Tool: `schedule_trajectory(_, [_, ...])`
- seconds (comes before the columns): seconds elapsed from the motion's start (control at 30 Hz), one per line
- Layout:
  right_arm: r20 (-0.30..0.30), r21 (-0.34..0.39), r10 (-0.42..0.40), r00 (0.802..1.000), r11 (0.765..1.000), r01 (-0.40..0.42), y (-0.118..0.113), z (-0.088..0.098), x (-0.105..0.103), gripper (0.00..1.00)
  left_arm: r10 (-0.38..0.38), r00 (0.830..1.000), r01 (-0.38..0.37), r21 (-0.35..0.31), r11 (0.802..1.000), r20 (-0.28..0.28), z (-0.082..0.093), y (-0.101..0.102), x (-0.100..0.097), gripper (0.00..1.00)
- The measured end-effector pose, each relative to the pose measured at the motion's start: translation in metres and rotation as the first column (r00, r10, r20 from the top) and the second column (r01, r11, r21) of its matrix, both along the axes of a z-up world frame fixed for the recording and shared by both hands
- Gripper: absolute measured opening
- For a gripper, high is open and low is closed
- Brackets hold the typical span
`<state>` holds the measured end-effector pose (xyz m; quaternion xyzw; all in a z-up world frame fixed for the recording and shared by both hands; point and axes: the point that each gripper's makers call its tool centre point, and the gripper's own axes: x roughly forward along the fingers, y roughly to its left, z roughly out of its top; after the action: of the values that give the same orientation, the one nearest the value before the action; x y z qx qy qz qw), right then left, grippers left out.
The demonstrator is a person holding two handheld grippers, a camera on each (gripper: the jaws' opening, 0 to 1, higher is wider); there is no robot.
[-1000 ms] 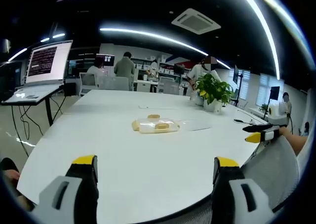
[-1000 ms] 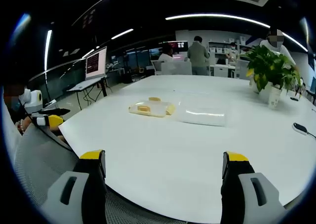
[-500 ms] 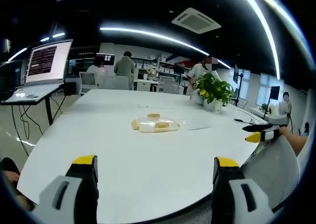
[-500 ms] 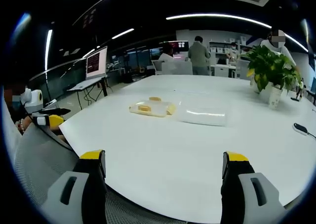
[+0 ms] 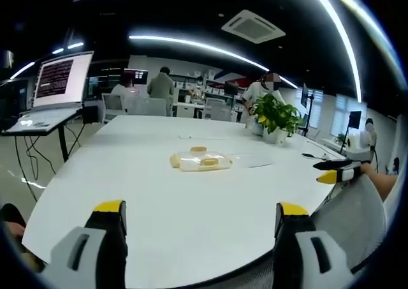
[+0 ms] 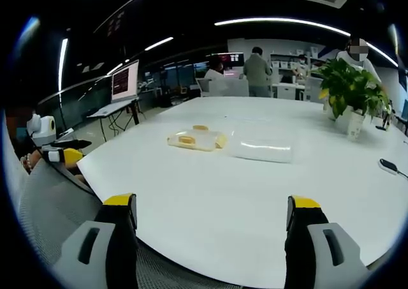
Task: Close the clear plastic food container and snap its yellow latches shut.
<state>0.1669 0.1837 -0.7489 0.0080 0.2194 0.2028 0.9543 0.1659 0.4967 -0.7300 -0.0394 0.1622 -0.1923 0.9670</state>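
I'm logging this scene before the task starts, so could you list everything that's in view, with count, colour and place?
food container: one, clear with yellow latches, mid-table, open.
lid: one, clear, flat on the table beside the container.
table: one, white, large, in front of both grippers.
potted plant: one, green in a white pot, far side of the table.
dark object: one, small, near the table edge; too small to identify.
laptop: one, screen lit, on a stand beside the table.
people: several, in the background.
left gripper: one, grey with yellow tips, open, away from the container.
right gripper: one, same colours, open, also away from it.
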Motion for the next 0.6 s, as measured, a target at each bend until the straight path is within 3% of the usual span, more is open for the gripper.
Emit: schedule_trajectory(0.6, [-0.001, 0.001, -0.002, 1.0, 1.0, 0.002, -0.0009, 0.0001, -0.0001, 0.95, -0.001, 1.0, 0.001, 0.0, 1.0, 0.001, 0.0001, -0.0004, -0.0005, 0.94])
